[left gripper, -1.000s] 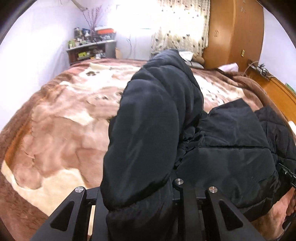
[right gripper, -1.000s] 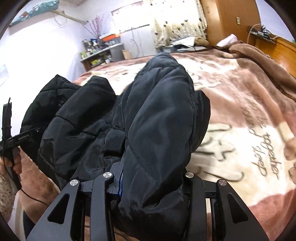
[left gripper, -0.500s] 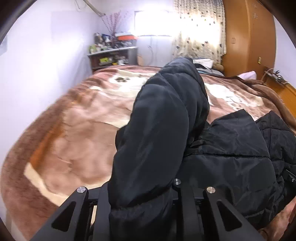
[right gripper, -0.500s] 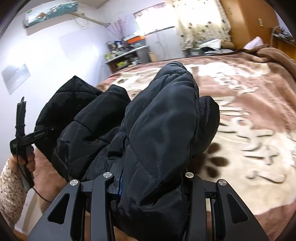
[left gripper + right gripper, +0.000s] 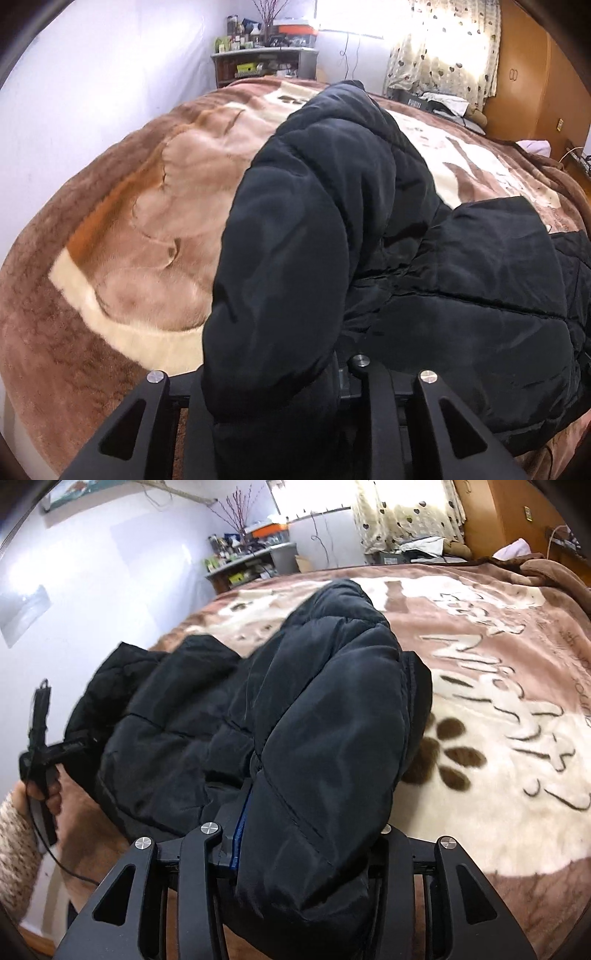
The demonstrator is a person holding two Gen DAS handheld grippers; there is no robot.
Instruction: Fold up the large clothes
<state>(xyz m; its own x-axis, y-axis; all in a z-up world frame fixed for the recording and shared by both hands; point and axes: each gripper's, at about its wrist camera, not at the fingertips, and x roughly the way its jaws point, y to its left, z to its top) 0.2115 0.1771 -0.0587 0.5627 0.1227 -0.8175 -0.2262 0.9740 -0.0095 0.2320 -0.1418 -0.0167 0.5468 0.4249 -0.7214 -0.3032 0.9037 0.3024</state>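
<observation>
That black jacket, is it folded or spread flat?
Neither: the black jacket is bunched, each tool clamping a puffy fold above the blanket.

Both grippers are rising and tilting back, so more of the brown blanket and the bed's left edge is coming into view. The black jacket is lifting with them, its bulk hanging higher above the blanket. The left hand is moving up beside the jacket.
</observation>
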